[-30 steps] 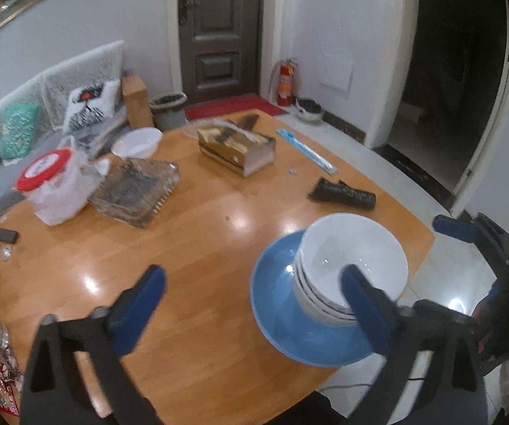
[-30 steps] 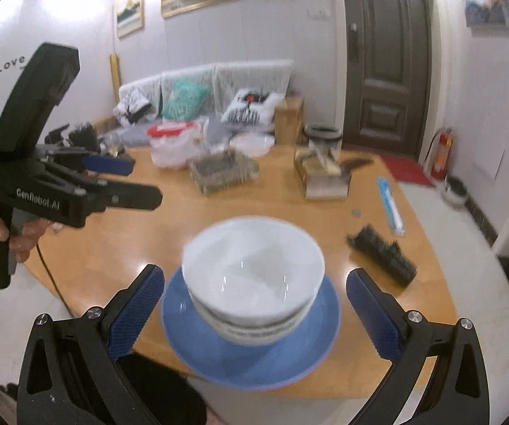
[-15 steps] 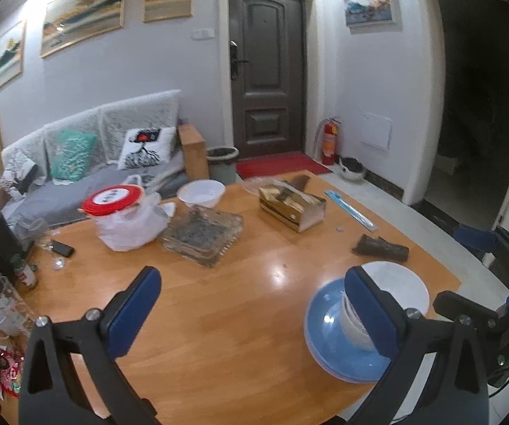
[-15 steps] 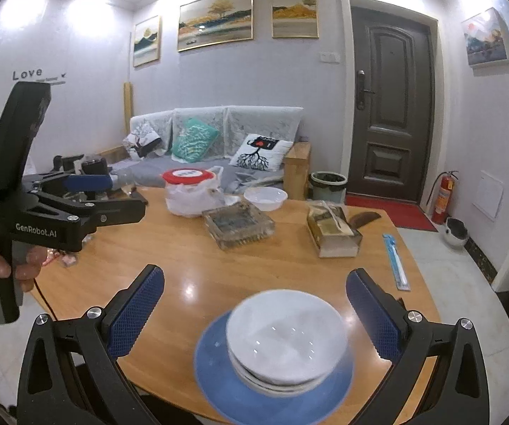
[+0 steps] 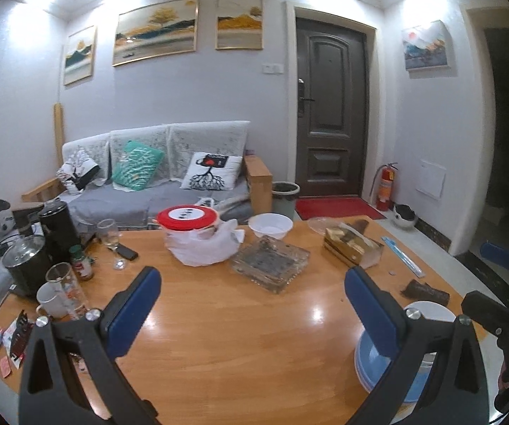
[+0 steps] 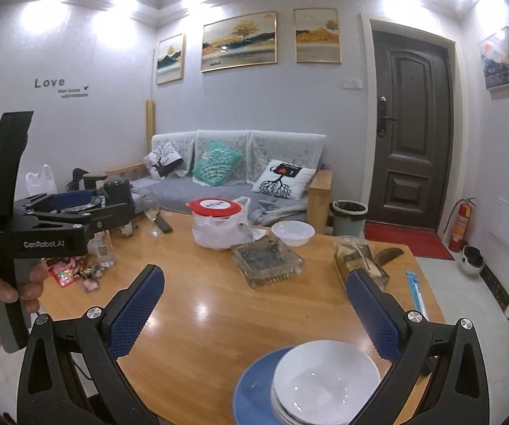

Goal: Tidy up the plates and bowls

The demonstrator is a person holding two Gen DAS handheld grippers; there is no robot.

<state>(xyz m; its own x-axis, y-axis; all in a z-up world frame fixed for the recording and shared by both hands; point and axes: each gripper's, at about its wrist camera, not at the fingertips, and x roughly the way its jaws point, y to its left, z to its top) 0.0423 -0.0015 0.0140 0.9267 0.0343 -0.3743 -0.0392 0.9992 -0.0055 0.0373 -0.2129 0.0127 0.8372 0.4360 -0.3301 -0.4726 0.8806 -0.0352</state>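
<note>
Bowls (image 6: 325,379) stacked on blue plate (image 6: 254,389), both claws raised, spread, empty

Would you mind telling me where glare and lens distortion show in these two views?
Left wrist view: ceiling lights glare on the table, and the door bows. Right wrist view: glare on the table near the middle, highlights in the white bowl, and dark corners.

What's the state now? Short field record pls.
left gripper: open, empty, above table
right gripper: open, empty
bowls: white, stacked on blue plate
stack position: near table edge, low right in both views
other bowl: white, alone at far side by ashtray
contact: neither gripper touches the stack
</note>
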